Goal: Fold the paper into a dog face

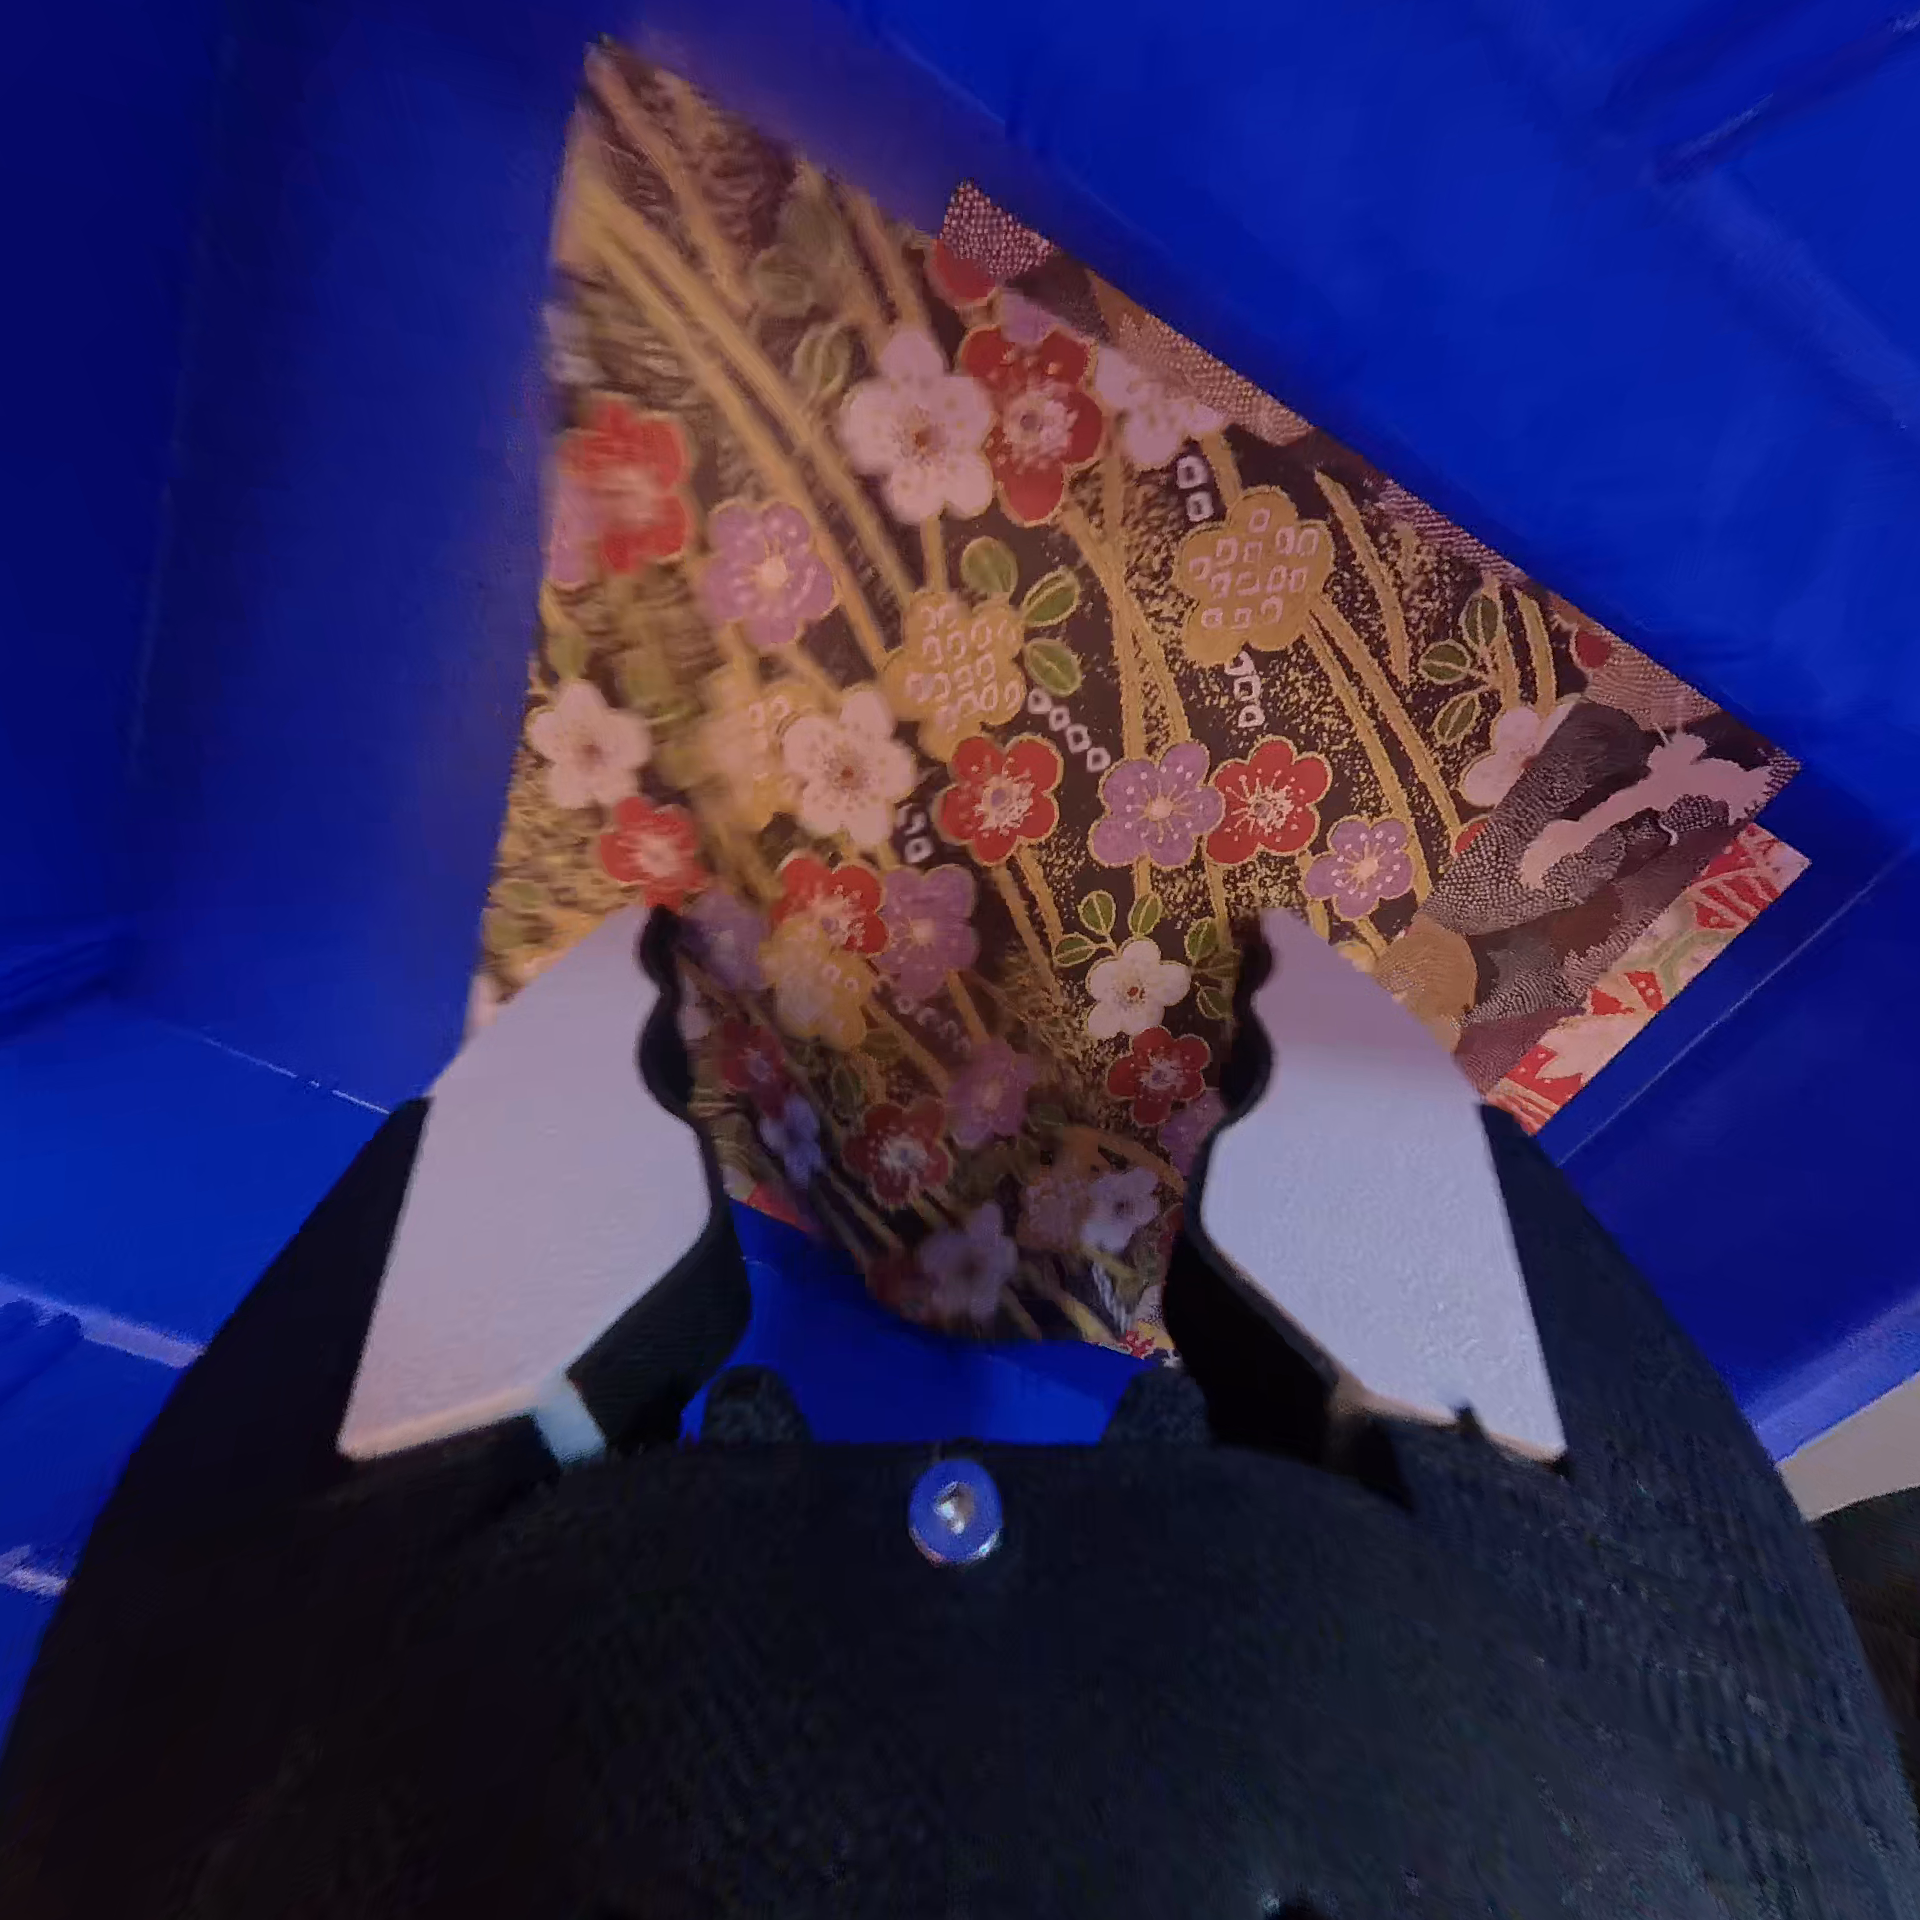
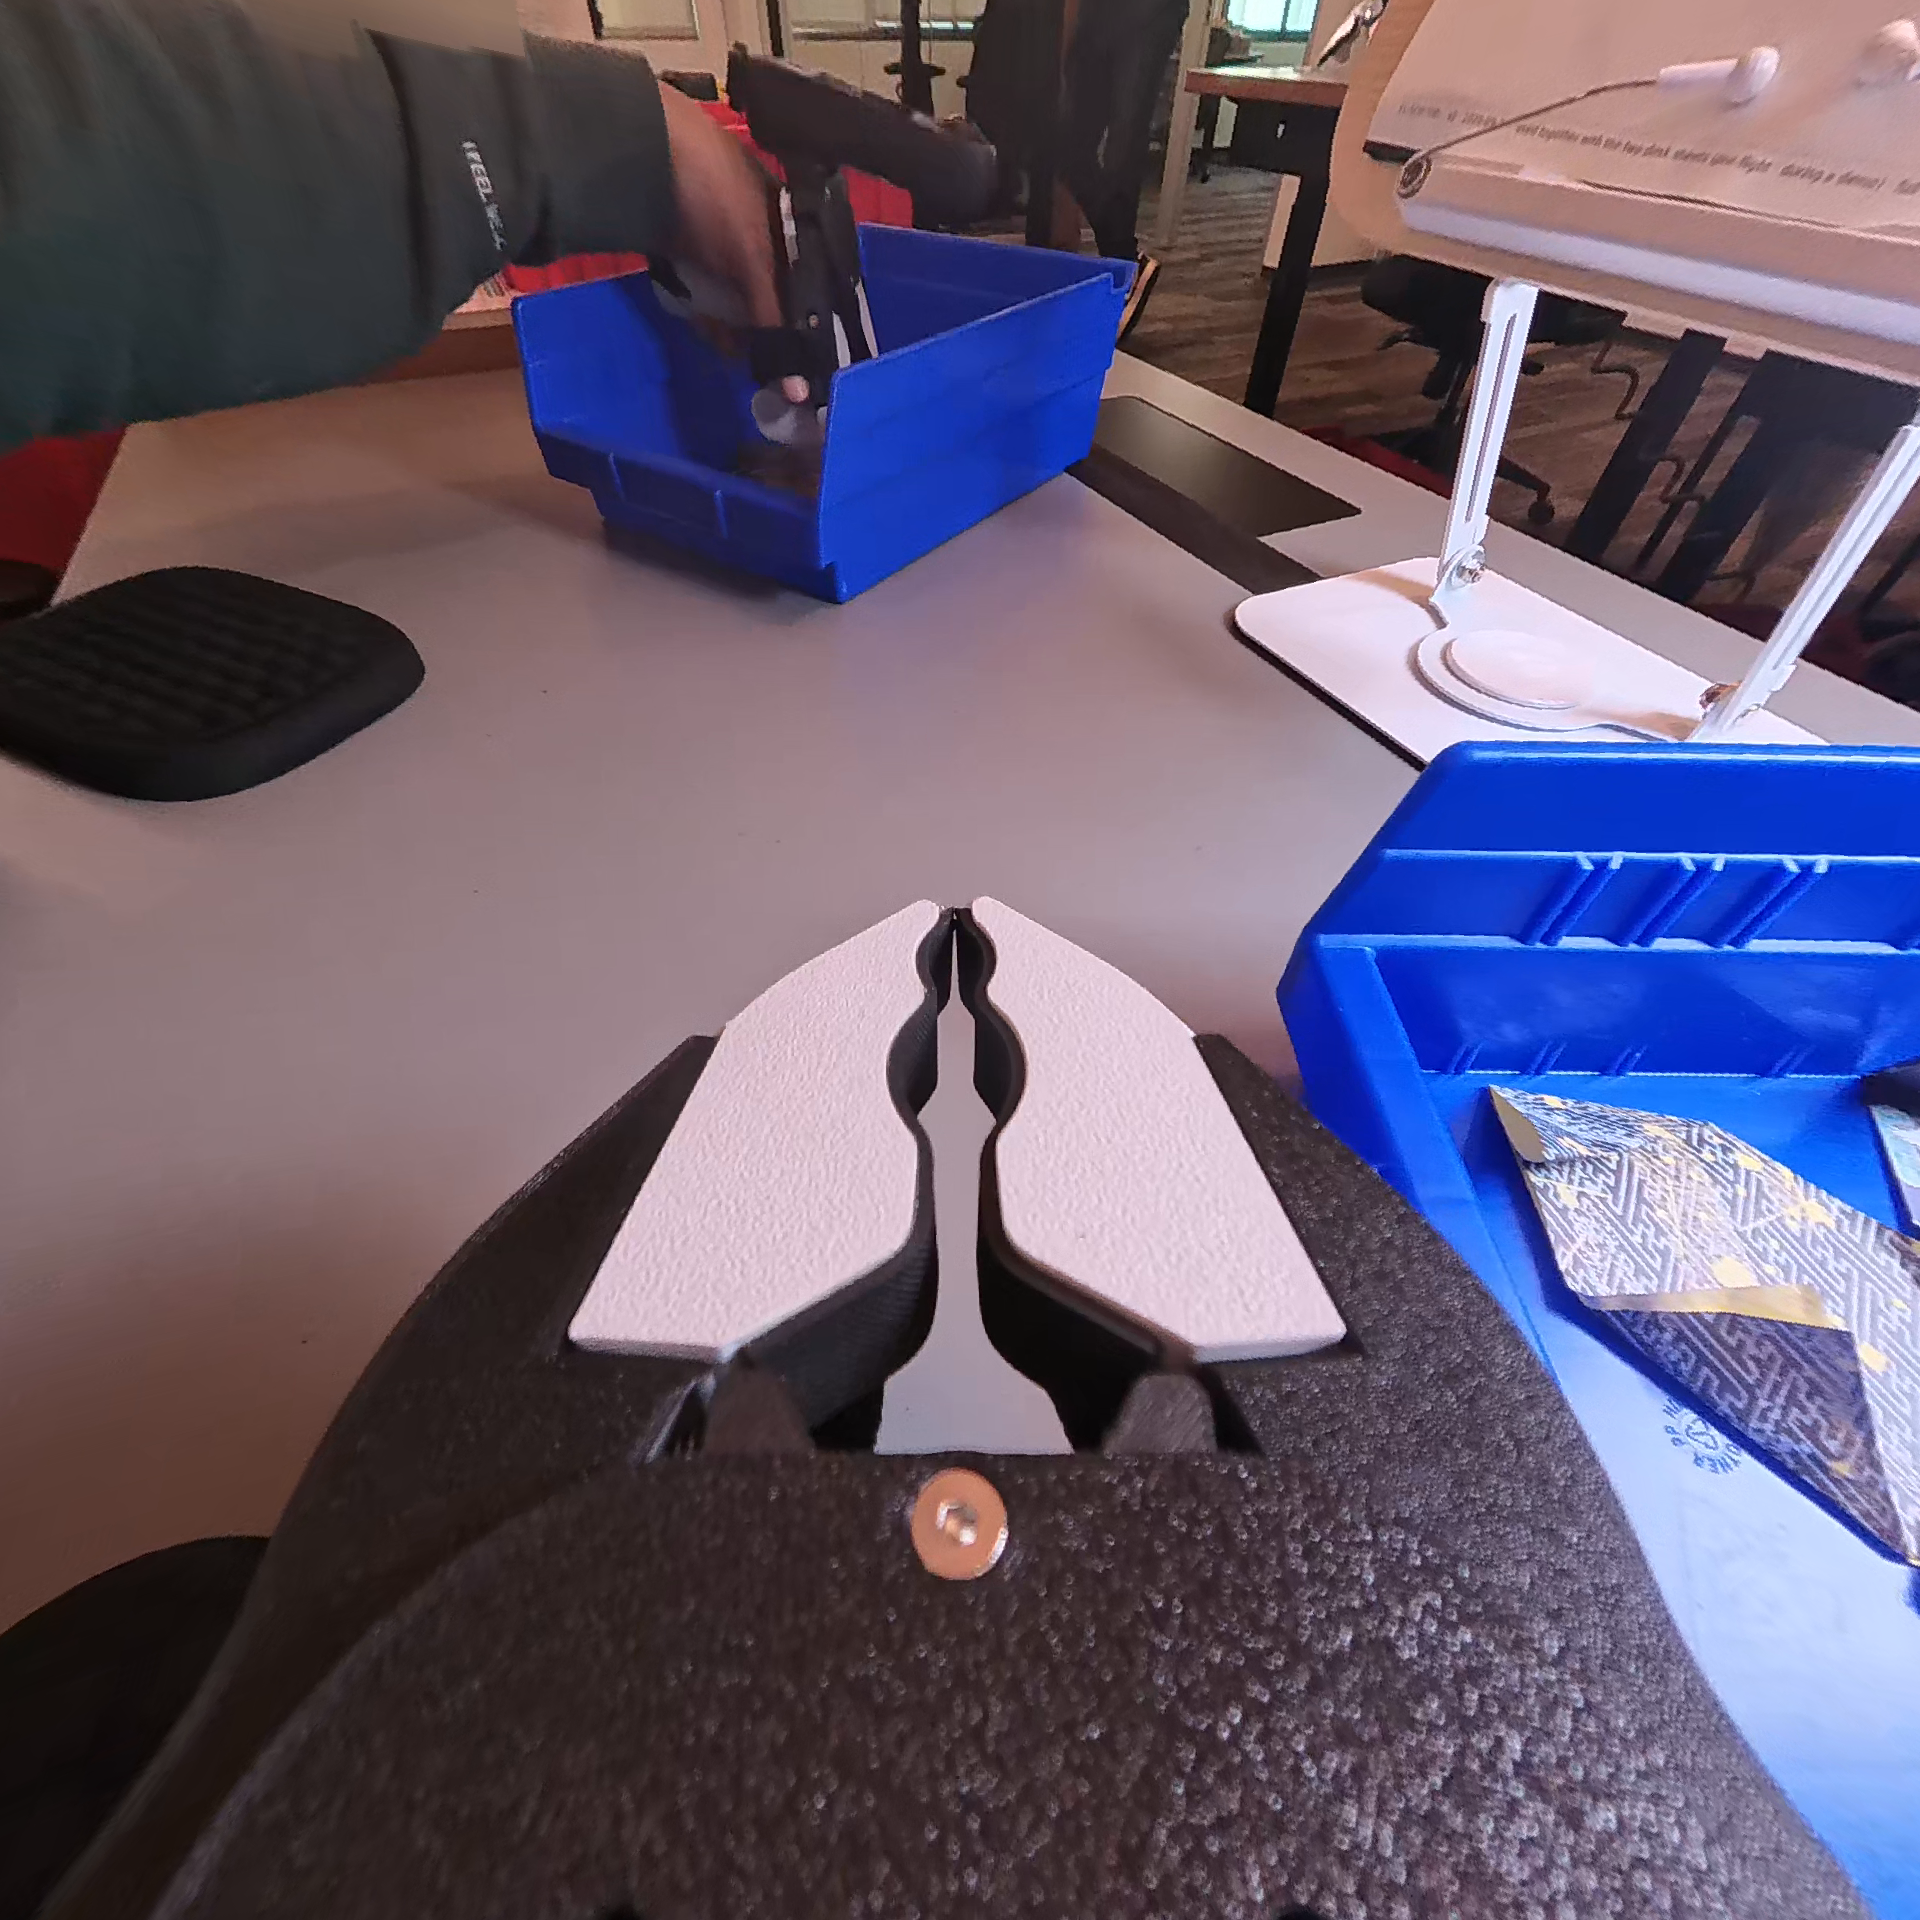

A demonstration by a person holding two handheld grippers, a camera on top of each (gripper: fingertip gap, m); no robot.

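A floral paper sheet (image 1: 1039, 623) with red, white and purple blossoms on dark and gold lies on top of a stack inside a blue bin (image 1: 260, 520). My left gripper (image 1: 961, 935) is open, and the sheet's near corner lies between its white fingers (image 1: 1351, 1195). The sheet's left edge is blurred. Another patterned sheet (image 1: 1662, 966) peeks out beneath it. In the right wrist view the left gripper (image 2: 821, 270) reaches down into the far blue bin (image 2: 935, 436), held by a hand in a dark green sleeve. My right gripper (image 2: 958, 914) is shut and empty above the grey table (image 2: 727, 779).
A second blue bin (image 2: 1455, 987) at the right holds a folded navy and gold paper (image 2: 1714, 1247). A black padded rest (image 2: 187, 675) lies at the left. A white stand (image 2: 1455, 644) sits on the table's far right. About 50 centimeters separates my left fingertips from my right.
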